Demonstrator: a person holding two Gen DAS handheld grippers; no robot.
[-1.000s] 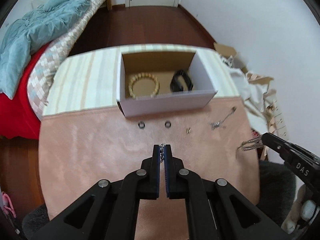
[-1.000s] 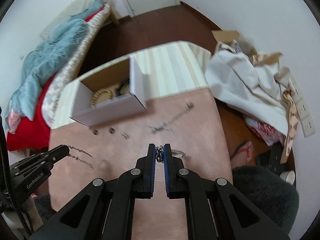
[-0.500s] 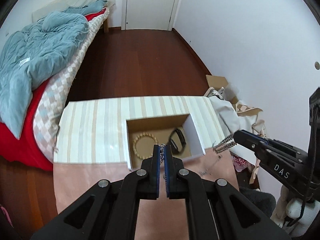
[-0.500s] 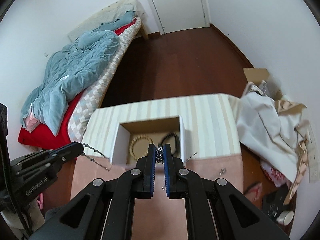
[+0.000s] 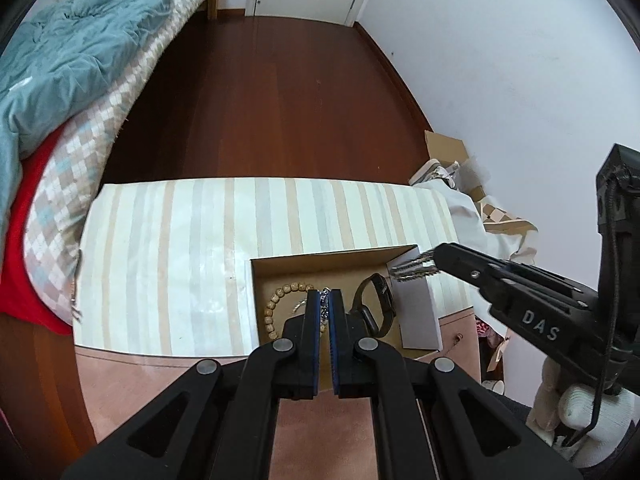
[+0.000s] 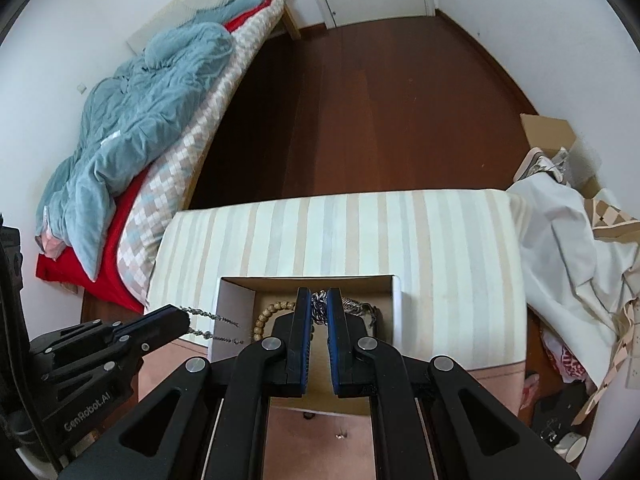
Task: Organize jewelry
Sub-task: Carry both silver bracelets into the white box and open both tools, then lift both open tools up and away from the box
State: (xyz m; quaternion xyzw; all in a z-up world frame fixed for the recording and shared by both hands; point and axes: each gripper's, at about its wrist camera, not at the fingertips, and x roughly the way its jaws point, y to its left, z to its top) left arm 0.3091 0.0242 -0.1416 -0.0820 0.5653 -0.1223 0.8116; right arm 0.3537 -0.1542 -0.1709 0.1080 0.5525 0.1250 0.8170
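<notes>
My left gripper (image 5: 324, 294) is shut on a thin silver chain (image 5: 326, 308) and hovers over the open cardboard box (image 5: 416, 312). The box holds a wooden bead bracelet (image 5: 276, 304) and a black watch (image 5: 372, 304). My right gripper (image 6: 319, 300) is shut on a thicker twisted silver chain (image 6: 319, 308), also over the box (image 6: 396, 312); in the left wrist view its tip (image 5: 436, 262) hangs above the box's right wall. In the right wrist view the left gripper's tip (image 6: 176, 320) trails its chain (image 6: 212, 324) beside the box's left wall.
The box stands on a striped cloth (image 5: 180, 248) next to a pink mat (image 5: 160, 384) on the table. A small ring (image 6: 340, 435) lies on the mat. A bed with a blue blanket (image 5: 60, 64) is at the left; white cloth and cardboard clutter (image 6: 568, 240) at the right.
Both grippers have lifted their chains off the pink mat and moved forward over the box. The view has risen, and the box now sits right under the fingertips.
</notes>
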